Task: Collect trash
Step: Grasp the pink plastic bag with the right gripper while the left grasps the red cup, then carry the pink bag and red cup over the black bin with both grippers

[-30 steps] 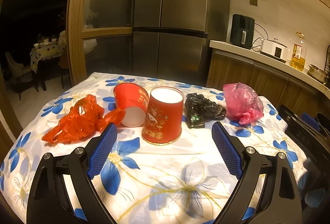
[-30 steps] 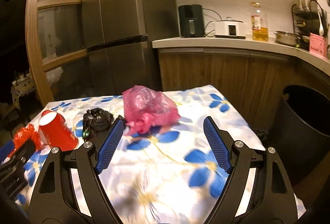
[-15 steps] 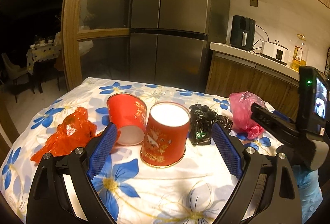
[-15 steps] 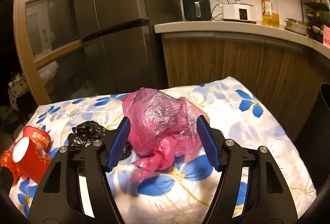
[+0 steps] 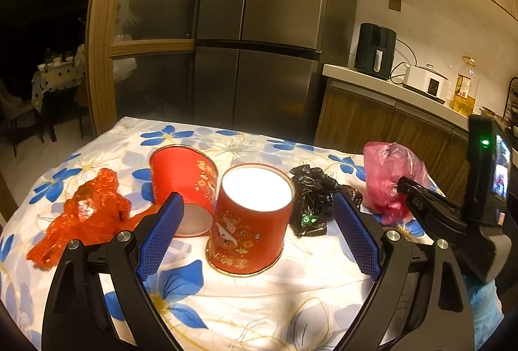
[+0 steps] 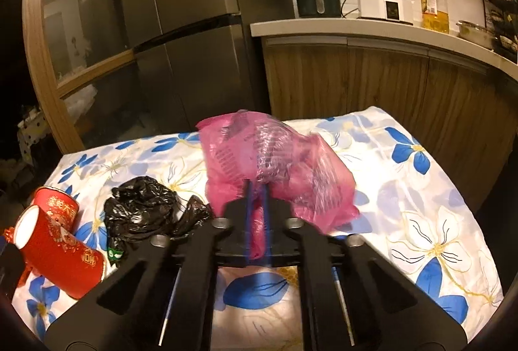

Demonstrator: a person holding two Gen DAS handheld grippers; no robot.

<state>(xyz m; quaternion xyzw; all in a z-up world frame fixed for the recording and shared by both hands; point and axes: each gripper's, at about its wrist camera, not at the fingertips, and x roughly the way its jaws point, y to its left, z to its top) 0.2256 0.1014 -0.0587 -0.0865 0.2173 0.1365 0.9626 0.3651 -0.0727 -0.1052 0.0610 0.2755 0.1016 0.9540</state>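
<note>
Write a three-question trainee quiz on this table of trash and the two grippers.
1. True or false: the right gripper is shut on the crumpled pink plastic bag.
2. What lies between the upright red paper cup and the pink bag?
3. The left gripper is: A open, B shut on a cup.

Key: 1 true. 2 the crumpled black plastic bag. 3 A.

Dim warm light, fisheye-warped edges
</note>
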